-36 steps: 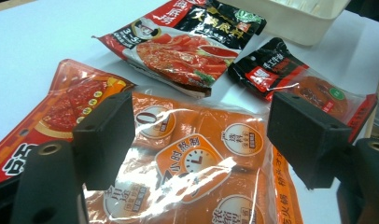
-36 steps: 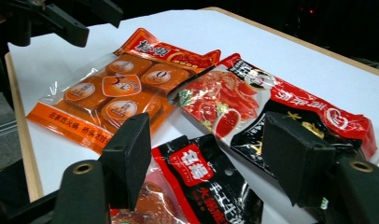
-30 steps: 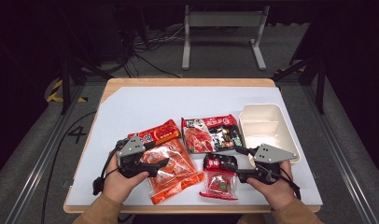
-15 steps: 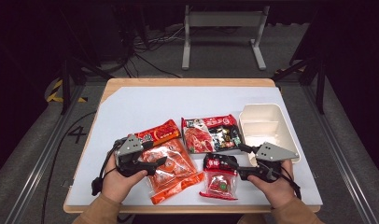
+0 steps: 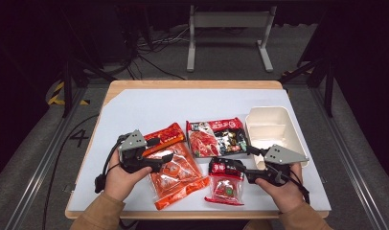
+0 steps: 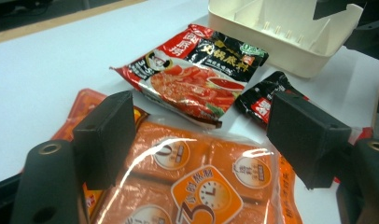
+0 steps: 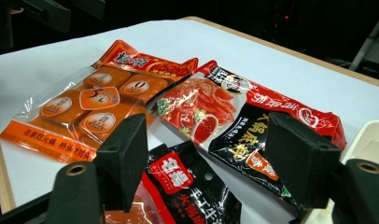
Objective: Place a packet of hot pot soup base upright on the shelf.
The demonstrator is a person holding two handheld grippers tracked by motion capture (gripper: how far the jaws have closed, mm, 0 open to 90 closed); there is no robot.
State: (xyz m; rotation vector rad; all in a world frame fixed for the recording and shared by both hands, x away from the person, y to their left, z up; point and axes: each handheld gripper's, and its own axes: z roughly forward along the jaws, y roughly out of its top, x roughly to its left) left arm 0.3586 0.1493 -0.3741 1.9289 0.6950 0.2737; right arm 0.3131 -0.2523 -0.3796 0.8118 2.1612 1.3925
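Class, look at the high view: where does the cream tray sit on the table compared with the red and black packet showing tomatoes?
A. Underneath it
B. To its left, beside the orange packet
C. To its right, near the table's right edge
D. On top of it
C: the cream tray stands just right of the red and black packet, close to the table's right edge.

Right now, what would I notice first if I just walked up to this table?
Bright food packets in the middle of the white table: an orange packet at the front left, a red-and-black packet behind it, and a small red packet at the front right. An open hand-held gripper hovers over each front packet, left and right. A cream tray sits at the right.
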